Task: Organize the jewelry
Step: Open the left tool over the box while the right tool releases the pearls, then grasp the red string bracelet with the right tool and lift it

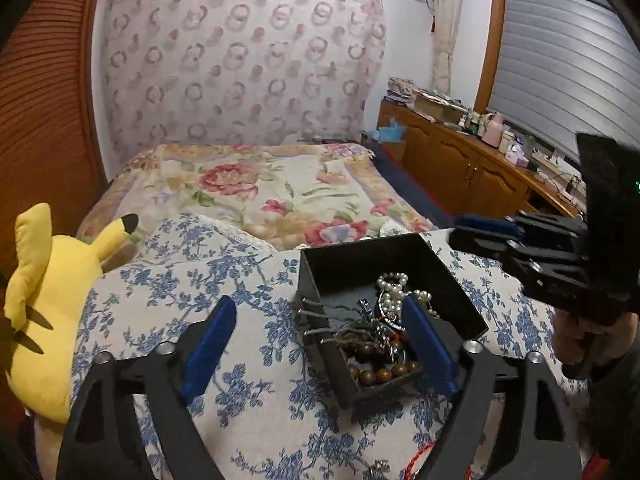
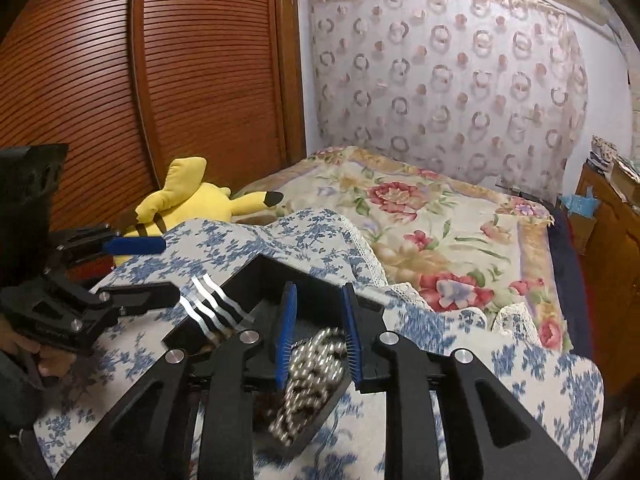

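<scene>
A black open box (image 1: 360,256) stands on the blue-flowered cloth (image 1: 240,400). In it lie a white pearl strand (image 1: 394,292), brown wooden beads (image 1: 380,374) and silver pieces. My left gripper (image 1: 320,302) is wide open. Its right finger stands over the box beside the jewelry, its left finger over the cloth, and nothing is gripped. In the right wrist view my right gripper (image 2: 320,288) hangs over the box (image 2: 256,268), jaws a little apart. The blurred pearl strand (image 2: 316,356) shows between and below the pads, which do not press on it. Wavy silver clips (image 2: 212,308) rest on the box rim.
A yellow plush toy (image 1: 48,304) lies left of the cloth. Beyond it spreads a floral bedspread (image 1: 260,188). A slatted wooden wardrobe (image 2: 140,80) is at the left. A cluttered wooden cabinet (image 1: 472,160) runs along the right. A red cord (image 1: 418,458) lies near the front edge.
</scene>
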